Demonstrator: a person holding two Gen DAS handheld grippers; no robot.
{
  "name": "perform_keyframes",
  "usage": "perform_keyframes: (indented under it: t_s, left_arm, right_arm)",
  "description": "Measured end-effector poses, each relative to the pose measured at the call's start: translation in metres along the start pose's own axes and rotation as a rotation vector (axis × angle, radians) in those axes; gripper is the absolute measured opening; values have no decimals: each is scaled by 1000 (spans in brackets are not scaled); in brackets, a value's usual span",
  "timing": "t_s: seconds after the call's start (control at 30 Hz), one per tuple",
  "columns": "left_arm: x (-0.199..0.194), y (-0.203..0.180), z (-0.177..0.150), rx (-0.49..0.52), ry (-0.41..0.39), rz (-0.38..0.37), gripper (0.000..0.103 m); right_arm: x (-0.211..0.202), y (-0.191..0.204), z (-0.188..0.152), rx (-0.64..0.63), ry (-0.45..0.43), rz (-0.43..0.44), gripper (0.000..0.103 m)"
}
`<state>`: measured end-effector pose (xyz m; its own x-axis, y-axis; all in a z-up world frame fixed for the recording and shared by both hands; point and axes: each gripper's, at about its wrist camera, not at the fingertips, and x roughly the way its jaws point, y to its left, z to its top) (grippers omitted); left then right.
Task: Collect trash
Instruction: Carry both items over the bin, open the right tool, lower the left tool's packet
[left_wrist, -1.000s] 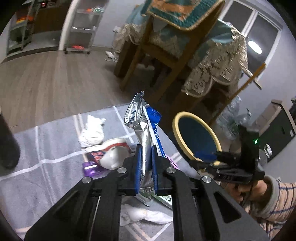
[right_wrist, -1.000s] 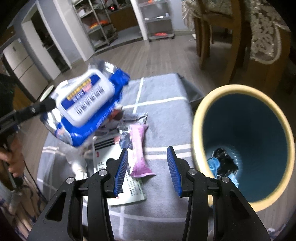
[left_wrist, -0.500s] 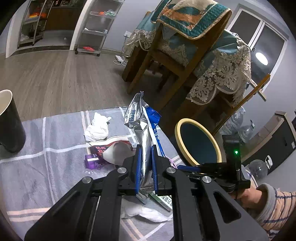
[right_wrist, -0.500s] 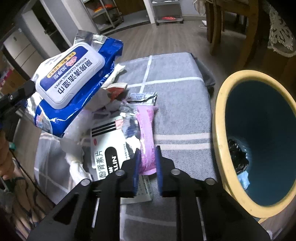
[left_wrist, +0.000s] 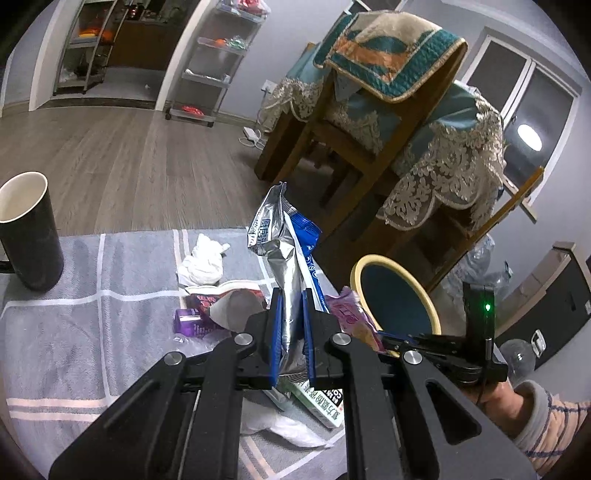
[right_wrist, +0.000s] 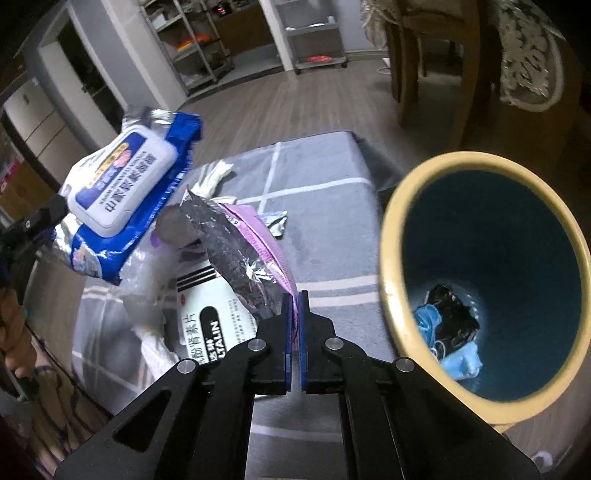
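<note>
My left gripper (left_wrist: 291, 332) is shut on a blue and silver wipes pack (left_wrist: 284, 251), held upright above the grey cloth; the pack also shows in the right wrist view (right_wrist: 125, 199). My right gripper (right_wrist: 294, 332) is shut on a pink wrapper with a silver inside (right_wrist: 247, 251), lifted off the cloth. The yellow-rimmed blue bin (right_wrist: 484, 273) stands just right of it, with blue and black trash at its bottom; the bin also shows in the left wrist view (left_wrist: 395, 295).
On the grey checked cloth (left_wrist: 92, 325) lie a white medicine box (right_wrist: 210, 325), crumpled tissues (left_wrist: 203, 258), a purple packet (left_wrist: 188, 321) and a red-and-white wrapper (left_wrist: 229, 299). A black cup (left_wrist: 26, 232) stands far left. Wooden chairs (left_wrist: 354, 140) stand beyond the cloth.
My right gripper closed on the pink wrapper and lifted it off the cloth. My left gripper kept hold of the wipes pack and shifted a little; the black cup came into its view.
</note>
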<state>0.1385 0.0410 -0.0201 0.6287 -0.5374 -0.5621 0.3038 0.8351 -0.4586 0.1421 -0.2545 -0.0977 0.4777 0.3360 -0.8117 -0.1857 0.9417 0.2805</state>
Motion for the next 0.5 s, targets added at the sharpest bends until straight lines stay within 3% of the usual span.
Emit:
perform_keyframes:
  t_s: [0.5]
  left_arm:
    - [22, -32, -3, 40, 18, -45, 10]
  right_arm:
    - [-51, -54, -2, 221, -141, -6, 4]
